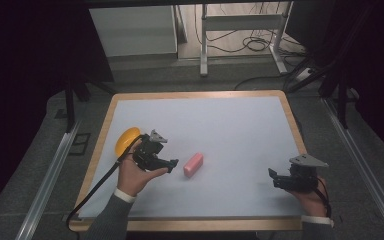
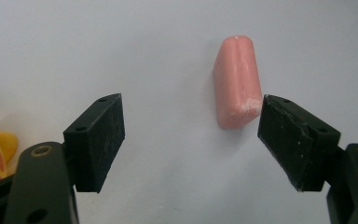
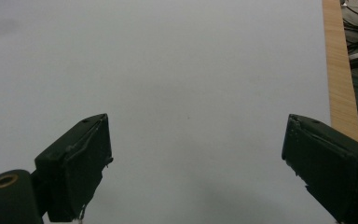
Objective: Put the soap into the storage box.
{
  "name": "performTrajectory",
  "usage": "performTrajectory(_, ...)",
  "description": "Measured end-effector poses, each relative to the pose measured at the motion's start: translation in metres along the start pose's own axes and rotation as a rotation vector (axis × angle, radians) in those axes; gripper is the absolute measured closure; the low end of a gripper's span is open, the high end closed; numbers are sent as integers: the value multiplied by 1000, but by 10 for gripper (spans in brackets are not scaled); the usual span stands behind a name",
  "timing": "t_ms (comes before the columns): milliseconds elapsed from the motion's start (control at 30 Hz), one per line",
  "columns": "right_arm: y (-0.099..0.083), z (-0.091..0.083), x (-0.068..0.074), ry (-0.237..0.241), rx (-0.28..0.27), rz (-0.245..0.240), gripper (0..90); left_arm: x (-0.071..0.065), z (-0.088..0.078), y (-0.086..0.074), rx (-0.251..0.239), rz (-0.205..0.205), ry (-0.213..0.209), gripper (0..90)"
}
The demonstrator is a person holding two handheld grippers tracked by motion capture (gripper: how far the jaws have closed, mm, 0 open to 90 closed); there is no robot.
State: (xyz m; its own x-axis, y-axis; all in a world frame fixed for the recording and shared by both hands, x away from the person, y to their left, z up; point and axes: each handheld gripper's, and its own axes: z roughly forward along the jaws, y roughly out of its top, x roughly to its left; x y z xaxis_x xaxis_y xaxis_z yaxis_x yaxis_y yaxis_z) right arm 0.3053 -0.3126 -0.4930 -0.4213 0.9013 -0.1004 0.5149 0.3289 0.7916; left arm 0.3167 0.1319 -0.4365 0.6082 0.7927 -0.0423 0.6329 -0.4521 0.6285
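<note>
We line up the left tool on a pink block while the right tool waits.

From the high view, we take the pink block (image 1: 193,164) as our landmark on the white tabletop (image 1: 230,125): the left tool (image 1: 170,165) sits just beside it on its left, the yellow toy (image 1: 126,140) lies further left behind that hand, and the right tool (image 1: 275,180) rests well apart to its right. In the left gripper view, our jaws stand wide apart and empty, the block (image 2: 237,81) just ahead, nearer the right-hand jaw; we judge this the approach, and the next move calls for centring, then closing. In the right gripper view, jaws gape over bare tabletop; nothing blocks the way.
</note>
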Motion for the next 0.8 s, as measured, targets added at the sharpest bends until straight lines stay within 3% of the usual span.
performTrajectory(133, 0, 1, 0, 1, 4, -1, 80, -1, 6, 3, 29, -1, 19, 241)
performTrajectory(367, -1, 2, 0, -3, 8, 1, 79, -7, 11, 12, 28, 9, -12, 238)
performTrajectory(433, -1, 2, -1, -5, 10, 3, 80, -11, 15, 14, 40, 18, 1, 234)
performTrajectory(533, -1, 2, -2, -12, 17, 11, 80, -22, 21, 17, 56, 41, -13, 232)
performTrajectory(800, -1, 3, -1, -17, 20, 11, 80, -33, 33, 22, 76, 57, -26, 231)
